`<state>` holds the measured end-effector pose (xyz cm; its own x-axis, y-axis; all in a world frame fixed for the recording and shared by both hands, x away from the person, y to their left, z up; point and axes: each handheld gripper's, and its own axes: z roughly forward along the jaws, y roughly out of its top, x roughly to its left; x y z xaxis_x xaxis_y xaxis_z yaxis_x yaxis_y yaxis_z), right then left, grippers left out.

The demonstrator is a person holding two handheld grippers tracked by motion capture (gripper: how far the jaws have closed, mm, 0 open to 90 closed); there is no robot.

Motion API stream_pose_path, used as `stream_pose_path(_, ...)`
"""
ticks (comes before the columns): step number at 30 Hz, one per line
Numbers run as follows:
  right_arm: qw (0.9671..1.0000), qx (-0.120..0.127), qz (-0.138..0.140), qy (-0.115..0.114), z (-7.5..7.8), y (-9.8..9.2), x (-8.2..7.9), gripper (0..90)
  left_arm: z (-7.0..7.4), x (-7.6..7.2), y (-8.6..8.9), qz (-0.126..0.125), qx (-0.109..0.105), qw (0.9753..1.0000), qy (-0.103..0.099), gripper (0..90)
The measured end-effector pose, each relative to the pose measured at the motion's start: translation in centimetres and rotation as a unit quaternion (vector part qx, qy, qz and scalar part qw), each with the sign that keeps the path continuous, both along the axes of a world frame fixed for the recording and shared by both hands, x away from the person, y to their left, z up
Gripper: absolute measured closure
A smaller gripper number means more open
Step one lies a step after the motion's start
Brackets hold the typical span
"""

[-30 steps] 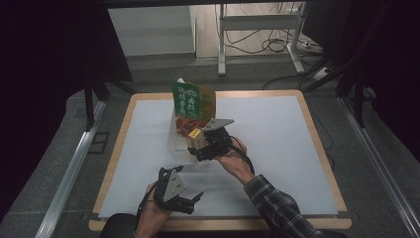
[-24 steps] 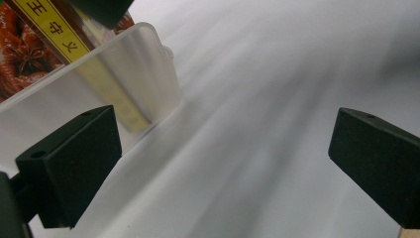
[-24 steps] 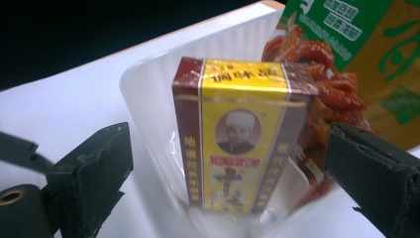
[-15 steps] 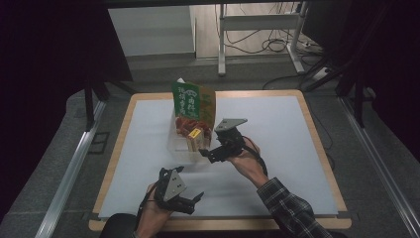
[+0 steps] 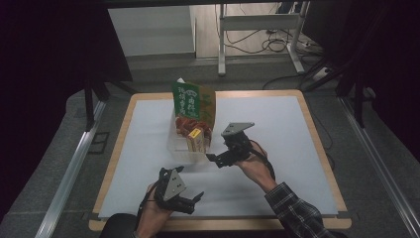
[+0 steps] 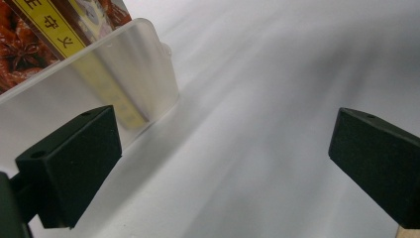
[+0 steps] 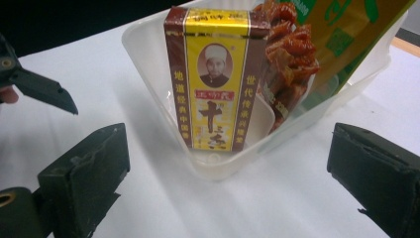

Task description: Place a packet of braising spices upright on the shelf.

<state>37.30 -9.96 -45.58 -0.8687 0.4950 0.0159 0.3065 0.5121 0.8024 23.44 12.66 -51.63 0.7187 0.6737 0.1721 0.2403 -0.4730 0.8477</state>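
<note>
A clear plastic container [image 5: 179, 145] stands on the white mat. In it a brown and yellow box [image 5: 196, 139] stands upright, with a red snack packet [image 5: 189, 123] and a tall green and yellow bag [image 5: 191, 101] behind it. My right gripper [image 5: 216, 161] hovers open just to the right of the container, pointing at it. In the right gripper view the box [image 7: 215, 79] faces me between the wide-apart jaws, beside the red packet [image 7: 289, 54]. My left gripper [image 5: 194, 202] is open near the front edge. The container's corner [image 6: 124, 74] lies ahead of it, to its left.
The white mat [image 5: 277, 129] covers a wood-edged table [image 5: 312, 119]. A jaw of the left gripper [image 7: 39, 87] shows at the upper left of the right gripper view. Dark floor, metal rails and a desk frame [image 5: 257, 29] surround the table.
My right gripper has let go of the brown and yellow box in the container and drawn back to the right. The left gripper has stayed put.
</note>
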Motion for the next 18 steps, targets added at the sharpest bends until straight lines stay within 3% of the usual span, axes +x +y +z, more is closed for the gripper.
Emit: stream_pose_path(18, 0.9999, -0.010, -0.009, 0.003, 0.1, -3.5, -1.4, 2.0, 0.0, 0.1, 0.1, -0.001, -0.009, 0.9999, 0.008, 0.0)
